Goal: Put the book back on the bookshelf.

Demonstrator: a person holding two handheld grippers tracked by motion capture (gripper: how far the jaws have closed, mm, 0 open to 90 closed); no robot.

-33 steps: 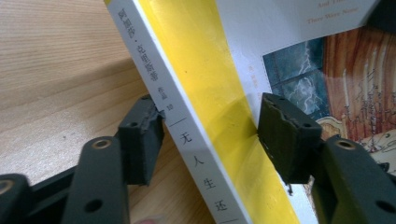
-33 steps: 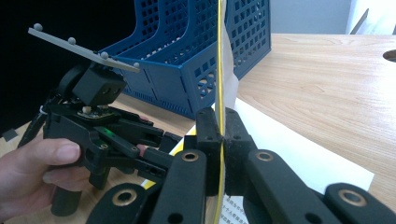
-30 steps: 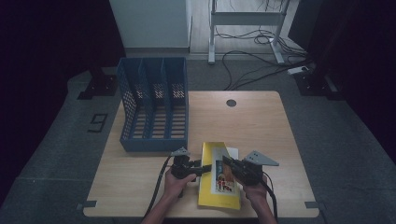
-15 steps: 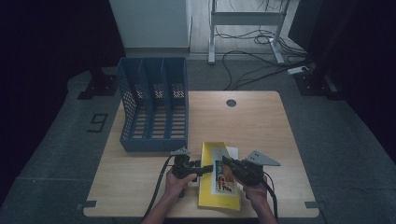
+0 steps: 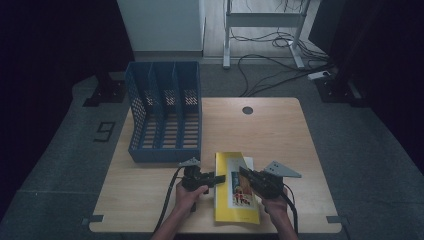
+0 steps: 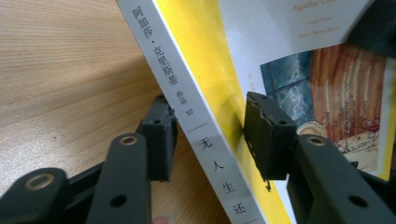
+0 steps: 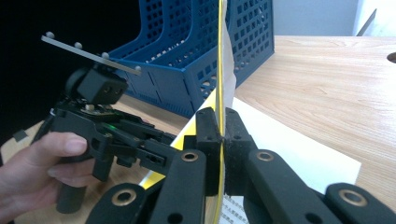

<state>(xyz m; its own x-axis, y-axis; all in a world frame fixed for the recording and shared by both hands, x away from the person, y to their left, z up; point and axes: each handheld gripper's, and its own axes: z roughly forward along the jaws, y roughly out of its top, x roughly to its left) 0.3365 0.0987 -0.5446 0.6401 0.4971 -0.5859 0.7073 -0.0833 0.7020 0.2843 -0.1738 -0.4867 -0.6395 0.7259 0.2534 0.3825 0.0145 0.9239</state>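
Observation:
A yellow paperback [image 5: 235, 200] with a picture on its cover lies near the table's front edge. My left gripper [image 5: 220, 179] is at its left side. Its jaws have just been closing and straddle the white spine [image 6: 205, 140]. One pad [image 6: 159, 135] is beside the spine and the other [image 6: 266, 135] is over the yellow cover, with a sliver of room left. My right gripper [image 5: 242, 175] reaches in from the right and is shut on the thin yellow cover edge [image 7: 219, 56], which stands upright between its jaws [image 7: 222, 126]. The left gripper [image 7: 163, 149] faces it from the left.
A blue mesh file rack [image 5: 165, 115] with three slots stands on the table's back left, close behind the book [image 7: 187, 56]. The wooden tabletop [image 5: 280, 135] stretches to the right, with a round cable hole [image 5: 247, 110] near its far edge. Cables lie on the floor beyond.
Both hands and the book keep their places. Any change in the left jaws is too small to make out in the high view.

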